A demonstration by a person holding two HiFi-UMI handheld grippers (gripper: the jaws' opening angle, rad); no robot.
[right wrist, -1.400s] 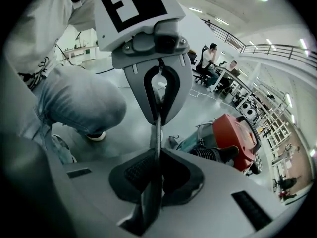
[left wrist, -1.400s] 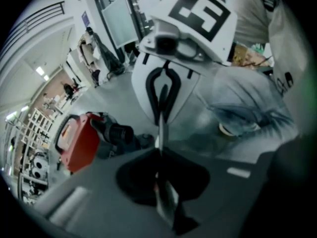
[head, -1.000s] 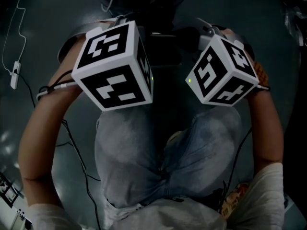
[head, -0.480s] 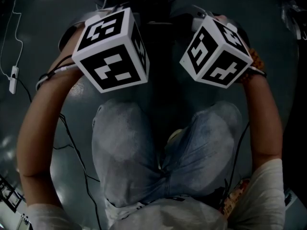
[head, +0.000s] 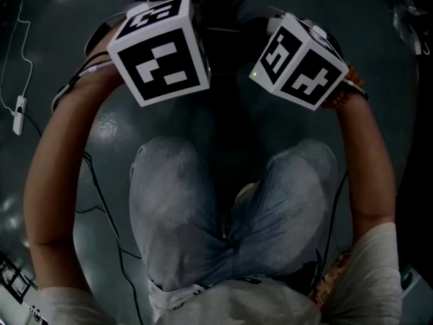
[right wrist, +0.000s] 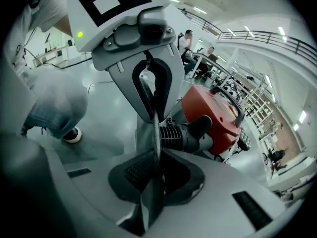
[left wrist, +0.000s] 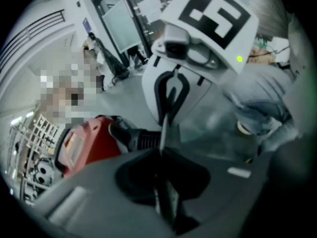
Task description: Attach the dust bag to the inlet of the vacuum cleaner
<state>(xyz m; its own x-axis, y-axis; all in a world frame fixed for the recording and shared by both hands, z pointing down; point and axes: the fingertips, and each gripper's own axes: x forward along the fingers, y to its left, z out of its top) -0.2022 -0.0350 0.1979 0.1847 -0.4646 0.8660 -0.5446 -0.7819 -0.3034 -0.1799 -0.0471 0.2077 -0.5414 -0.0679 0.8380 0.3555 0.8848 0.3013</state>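
I see the person's knees (head: 176, 202) filling the near floor (head: 111, 131), so nothing passes straight down there. Ahead, the red vacuum cleaner (right wrist: 218, 115) and its black ribbed hose (right wrist: 181, 135) block the way, with the dust bag (right wrist: 151, 197) edge-on in front of them. Bare floor lies open on the left, apart from loose cables (head: 101, 205).

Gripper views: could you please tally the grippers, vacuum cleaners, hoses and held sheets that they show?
Grippers: 2 (left gripper, right gripper)
Vacuum cleaners: 1 (red vacuum cleaner)
Hoses: 1 (black hose)
Held sheets: 1 (thin sheet, clamped by both grippers)
Total: 5
The left gripper's jaws have just been opening a little, the thin sheet between them.
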